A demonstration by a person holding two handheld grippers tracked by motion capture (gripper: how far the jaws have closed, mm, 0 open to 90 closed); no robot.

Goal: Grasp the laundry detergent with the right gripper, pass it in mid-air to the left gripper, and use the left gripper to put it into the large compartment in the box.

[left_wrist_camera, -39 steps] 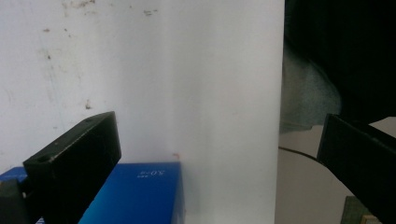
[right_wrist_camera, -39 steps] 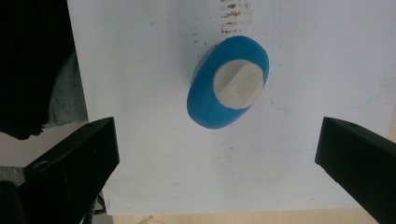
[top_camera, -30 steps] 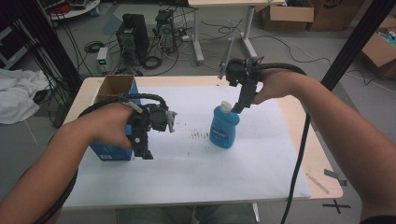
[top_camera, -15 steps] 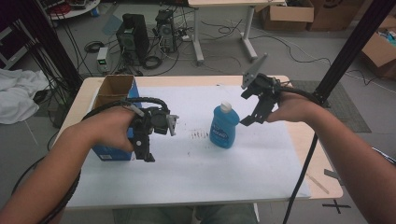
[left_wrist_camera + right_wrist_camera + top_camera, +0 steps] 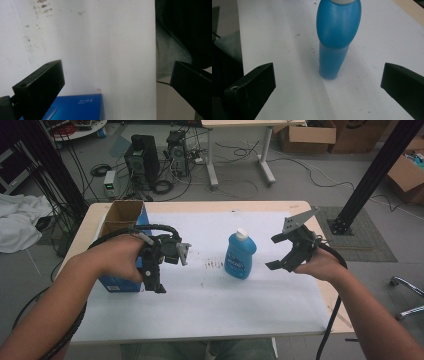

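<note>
Bottle (image 5: 240, 256) stands upright on the white sheet (image 5: 215, 295), free. Right gripper (image 5: 286, 251) beside it has jaws spread wide; I'd centre them on the body before closing.

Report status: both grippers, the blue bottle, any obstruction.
Left gripper open, over the blue box. Right gripper open, beside the blue bottle, not touching. Bottle upright on the white sheet. Nothing between right gripper and bottle.

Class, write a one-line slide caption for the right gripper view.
Open right gripper faces an upright blue bottle standing on the white table.
</note>
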